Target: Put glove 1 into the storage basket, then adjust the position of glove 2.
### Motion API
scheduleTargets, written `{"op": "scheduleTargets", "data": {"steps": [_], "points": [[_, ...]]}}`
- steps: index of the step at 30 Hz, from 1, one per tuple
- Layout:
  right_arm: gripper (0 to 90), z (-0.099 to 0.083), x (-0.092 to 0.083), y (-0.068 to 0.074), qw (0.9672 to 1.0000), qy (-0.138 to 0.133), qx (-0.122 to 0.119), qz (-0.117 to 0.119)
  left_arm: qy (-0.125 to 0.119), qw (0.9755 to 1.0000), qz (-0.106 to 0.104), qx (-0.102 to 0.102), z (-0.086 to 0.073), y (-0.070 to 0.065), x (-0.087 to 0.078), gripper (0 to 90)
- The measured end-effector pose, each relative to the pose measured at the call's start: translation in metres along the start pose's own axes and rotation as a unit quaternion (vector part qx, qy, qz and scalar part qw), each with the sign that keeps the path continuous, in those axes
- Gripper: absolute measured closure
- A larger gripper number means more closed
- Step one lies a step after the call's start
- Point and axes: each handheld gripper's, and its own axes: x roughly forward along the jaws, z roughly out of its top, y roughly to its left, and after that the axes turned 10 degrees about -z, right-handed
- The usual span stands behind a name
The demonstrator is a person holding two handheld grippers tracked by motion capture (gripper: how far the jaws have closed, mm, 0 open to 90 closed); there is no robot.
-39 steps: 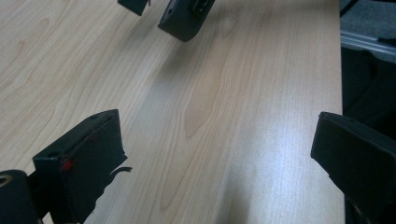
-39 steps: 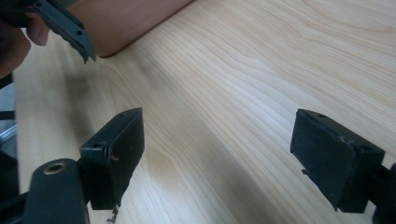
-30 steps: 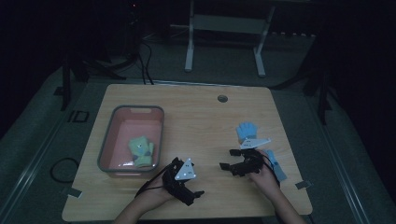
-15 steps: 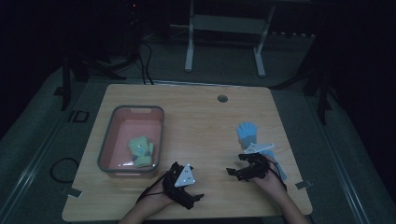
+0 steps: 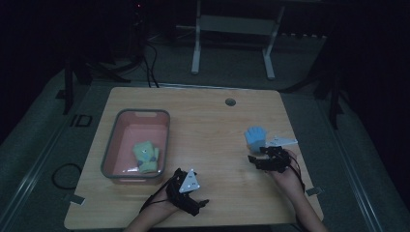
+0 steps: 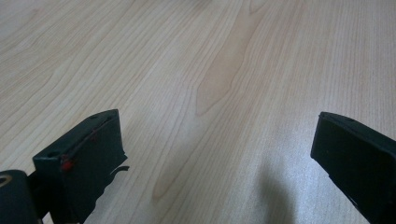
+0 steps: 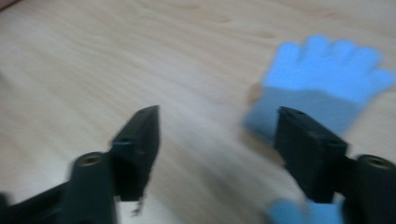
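Observation:
A light blue glove lies flat on the right side of the wooden table. In the right gripper view the glove spreads its fingers behind the right jaw. My right gripper hovers just in front of the glove, open. Its jaws have just been closing, with bare wood in the gap at the right gripper. My left gripper sits near the table's front edge. The left gripper is open wide over bare wood. A yellow-green glove lies in the pink tub.
The pink tub with its grey rim stands at the table's left. A round cable hole sits near the far edge. Beyond the table stands a white metal frame. A black cable loops on the floor at the left.
My right gripper has shifted to the right and slightly away from the person, beside the blue glove. My left gripper has stayed in place.

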Motion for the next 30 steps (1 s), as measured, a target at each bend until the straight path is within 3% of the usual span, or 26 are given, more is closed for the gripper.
{"op": "scheduleTargets", "data": {"steps": [8,19,23,30], "points": [[43.0,0.017,0.003,-0.020,0.9994,-0.007,-0.004,-0.032,-0.010,0.9999,-0.004,-0.002,0.001,-0.002,0.000,2.8],[48.2,0.039,0.031,-0.047,0.9988,0.012,0.007,-0.048,-0.008,0.9999,-0.001,-0.007,-0.002,-0.003,-0.001,2.8],[48.3,0.045,0.040,-0.052,0.9995,0.010,0.013,-0.028,-0.003,0.9999,-0.006,-0.009,-0.003,-0.003,0.001,2.8],[60.6,0.045,0.057,-0.055,0.9985,0.038,-0.003,-0.040,-0.011,0.9999,-0.007,-0.007,-0.003,-0.004,-0.001,2.8]]}}
